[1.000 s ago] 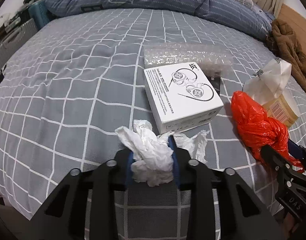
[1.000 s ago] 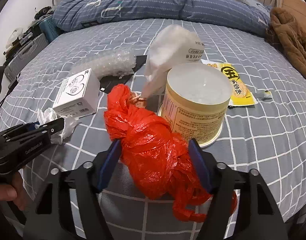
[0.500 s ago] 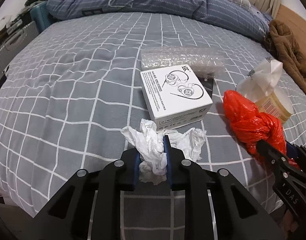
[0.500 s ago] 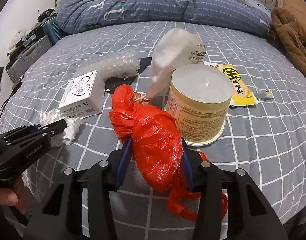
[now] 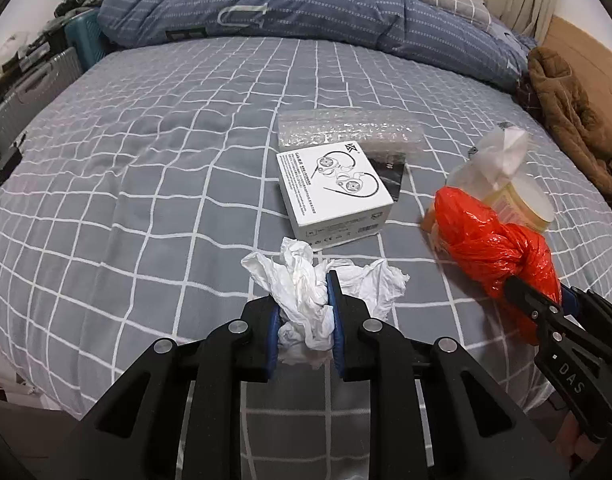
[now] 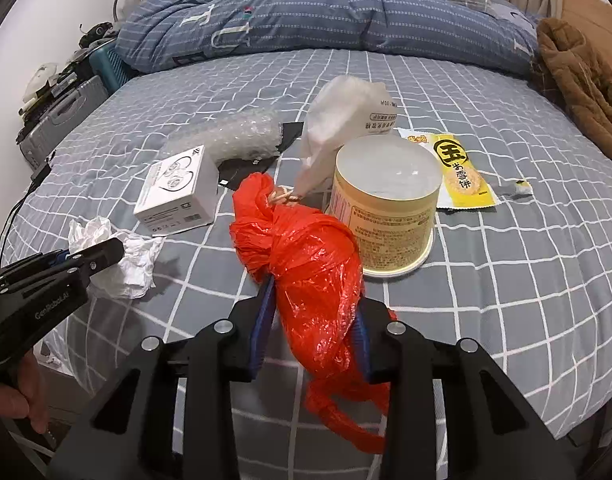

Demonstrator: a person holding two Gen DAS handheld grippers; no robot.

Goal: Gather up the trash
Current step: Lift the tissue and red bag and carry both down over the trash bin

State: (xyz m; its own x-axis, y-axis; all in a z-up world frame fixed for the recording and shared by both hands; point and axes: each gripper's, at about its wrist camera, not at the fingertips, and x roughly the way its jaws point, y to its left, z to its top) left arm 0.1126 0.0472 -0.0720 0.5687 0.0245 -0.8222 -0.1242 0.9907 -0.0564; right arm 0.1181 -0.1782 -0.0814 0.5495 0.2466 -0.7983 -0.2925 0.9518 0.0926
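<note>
Left gripper (image 5: 304, 304) clamped crumpled white tissue wad (image 5: 306, 292), near bed edge; light, soft. Right gripper (image 6: 312, 312) clamped knotted orange plastic bag (image 6: 306, 256) mid-body beside yellow tub (image 6: 386, 216); slippery, crushable; knot likely firmer hold.

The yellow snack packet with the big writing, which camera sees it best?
The right wrist view. There the yellow snack packet lies flat on the checked bedspread, just behind the round tub, with its printed face showing. The left wrist view does not show it at all.
</note>
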